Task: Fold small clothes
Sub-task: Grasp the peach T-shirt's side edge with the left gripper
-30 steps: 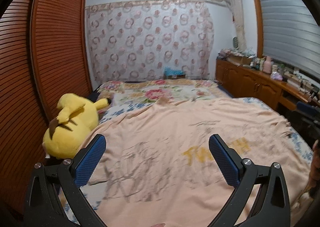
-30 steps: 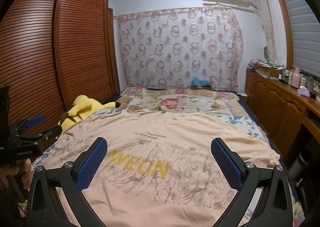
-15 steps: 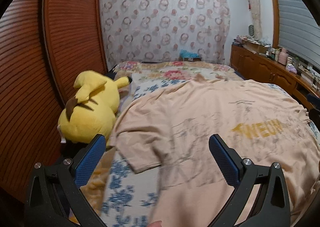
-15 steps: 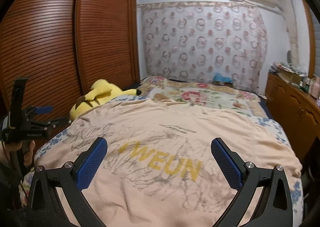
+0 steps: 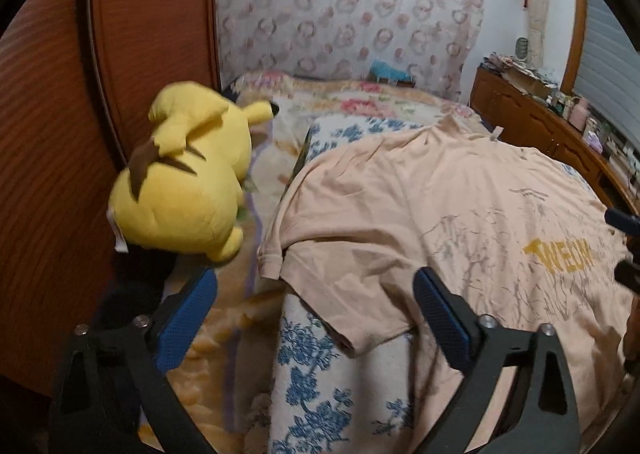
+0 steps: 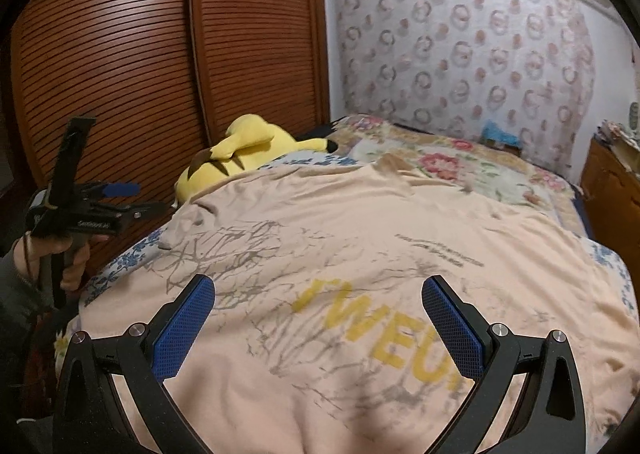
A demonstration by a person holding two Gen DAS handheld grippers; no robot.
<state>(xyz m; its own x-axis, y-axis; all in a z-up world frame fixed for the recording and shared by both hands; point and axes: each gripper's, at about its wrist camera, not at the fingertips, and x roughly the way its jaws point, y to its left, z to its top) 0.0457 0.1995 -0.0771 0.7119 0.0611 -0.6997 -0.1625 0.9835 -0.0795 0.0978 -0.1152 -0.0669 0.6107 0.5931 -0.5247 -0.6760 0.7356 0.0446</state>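
While the peach T-shirt (image 5: 420, 206) lies flat on the bed, our left gripper (image 5: 316, 310), jaws wide but just narrowing, should pinch the sleeve (image 5: 344, 306) at twelve o'clock; our right gripper (image 6: 318, 314) hangs open, empty.

Yellow plush toy (image 5: 184, 182) on floral bedspread (image 5: 316, 382) — beside slatted wooden wardrobe (image 6: 160, 54).

Peach T-shirt (image 6: 360, 238) with yellow lettering and grey branch-like print. Plush toy (image 5: 184, 182) yellow with brown stripes, black ear tip. Bed sheet (image 5: 320, 386) white with blue flowers; far bedcover (image 6: 448, 166) cream with pink roses. Curtain (image 6: 460, 54) pale with pink ring pattern. Wardrobe doors (image 6: 140, 66) reddish-brown, slatted. Tool pads (image 6: 184, 330) blue, arms black.
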